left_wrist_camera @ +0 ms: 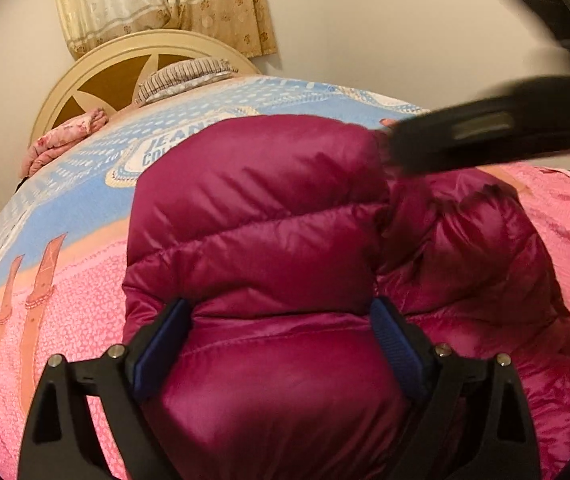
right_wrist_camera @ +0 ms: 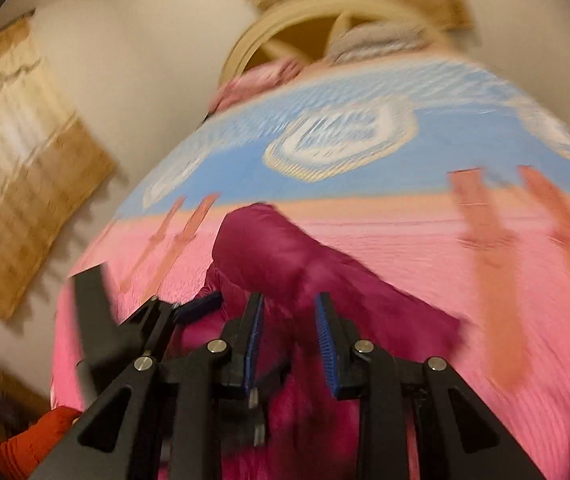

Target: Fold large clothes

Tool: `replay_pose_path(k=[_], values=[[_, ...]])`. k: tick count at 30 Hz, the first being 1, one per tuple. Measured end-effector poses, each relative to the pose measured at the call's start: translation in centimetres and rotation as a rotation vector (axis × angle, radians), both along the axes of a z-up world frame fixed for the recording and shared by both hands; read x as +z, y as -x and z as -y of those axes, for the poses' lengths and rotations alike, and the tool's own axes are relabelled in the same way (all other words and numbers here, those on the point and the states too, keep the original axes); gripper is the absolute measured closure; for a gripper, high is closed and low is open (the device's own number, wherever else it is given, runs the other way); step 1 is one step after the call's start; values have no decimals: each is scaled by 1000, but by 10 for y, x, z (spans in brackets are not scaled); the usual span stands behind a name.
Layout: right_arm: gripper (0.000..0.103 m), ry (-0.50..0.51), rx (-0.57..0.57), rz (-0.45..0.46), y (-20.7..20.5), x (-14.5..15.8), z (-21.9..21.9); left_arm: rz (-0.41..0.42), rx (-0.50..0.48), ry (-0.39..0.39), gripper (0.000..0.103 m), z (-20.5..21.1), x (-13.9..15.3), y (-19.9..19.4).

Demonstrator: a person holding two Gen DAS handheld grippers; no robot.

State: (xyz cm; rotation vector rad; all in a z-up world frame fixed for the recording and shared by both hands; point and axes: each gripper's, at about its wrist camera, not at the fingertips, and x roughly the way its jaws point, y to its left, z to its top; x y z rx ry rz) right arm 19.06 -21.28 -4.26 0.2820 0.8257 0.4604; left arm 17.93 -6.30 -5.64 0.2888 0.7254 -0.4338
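Jacket (left_wrist_camera: 269, 216) lies on my bed (left_wrist_camera: 65, 320), over the pink part of the blanket, partly bundled: puffy quilted panels doubled over, a sleeve or side flap heaped on the right. My left gripper (left_wrist_camera: 281, 344) is spread wide, straddling a thick fold; pads touch the sides, can't tell if it's really clamped. My right gripper (right_wrist_camera: 289, 336) has fingers partly apart with jacket fabric between them; too blurred to call a hold. I'd judge the fold about midway: one side in, shape lumpy, still needs flattening and a final fold.
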Motion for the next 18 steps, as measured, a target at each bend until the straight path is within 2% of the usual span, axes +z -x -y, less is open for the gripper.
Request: replay_pose_path(k=[2,5,8,10,12,14,16,18], values=[[76,49,-3,-65,-29,-22,-9,-3,-10,17,9,-3,1,4],[78,2,-9,-137,-48,-55,-4,-12,-11,52,10,-9,1,8],[78,-43,-37,-129,-48,-69,4,-29,-25,109,10,-16,4,14],[79,-2,-44,-84,-43,-76,1,-68,-45,170,10,-22,11,18],[79,38,-51,-41,-39,-79,-3,-114,-56,278,10,-30,25,21],[79,44,-57,-40,-41,-80,-4,-141,-78,349,10,-32,36,26],[79,43,-54,-42,-41,-81,-4,-151,-109,353,10,-26,40,35],[79,35,-52,-45,-43,-81,-4,-161,-143,295,10,-14,29,49]])
